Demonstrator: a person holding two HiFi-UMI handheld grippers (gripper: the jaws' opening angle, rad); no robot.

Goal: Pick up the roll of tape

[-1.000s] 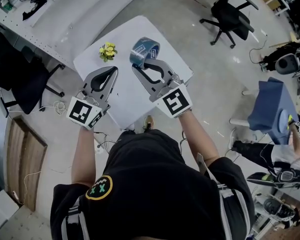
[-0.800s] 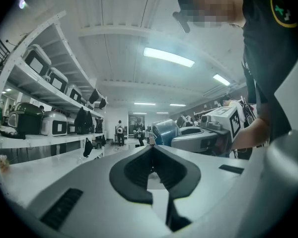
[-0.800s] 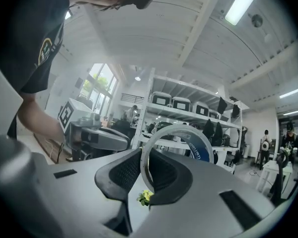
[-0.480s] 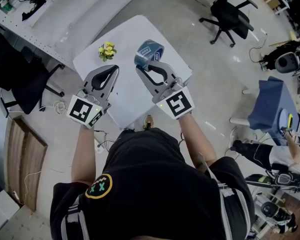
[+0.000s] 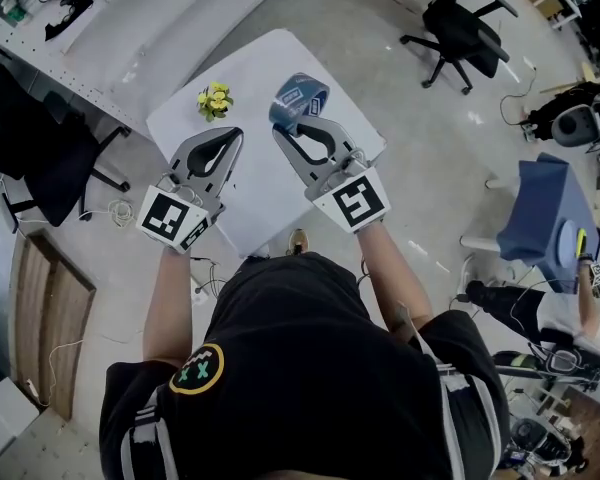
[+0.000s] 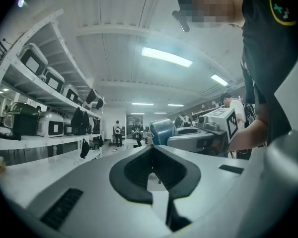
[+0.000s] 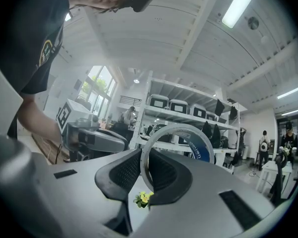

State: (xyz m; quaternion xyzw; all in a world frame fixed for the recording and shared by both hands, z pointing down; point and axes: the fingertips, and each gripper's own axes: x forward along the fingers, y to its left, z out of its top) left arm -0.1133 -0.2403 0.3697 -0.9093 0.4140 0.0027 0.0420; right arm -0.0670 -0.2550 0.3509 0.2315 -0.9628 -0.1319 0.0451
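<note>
Our right gripper (image 5: 302, 126) has its jaws clamped on the thin wall of the roll of tape (image 5: 300, 98). That grip carries it upright near the table's (image 5: 255, 193) far edge. Our left gripper (image 5: 234, 136) hovers beside it, jaws together and empty, apparently not needed.

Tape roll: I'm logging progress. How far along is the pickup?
Done: the right gripper is shut on the tape roll by its wall, and the roll looks clear of the white table. In hand: holding it up. Left: little, it seems; the left gripper is shut and empty.
</note>
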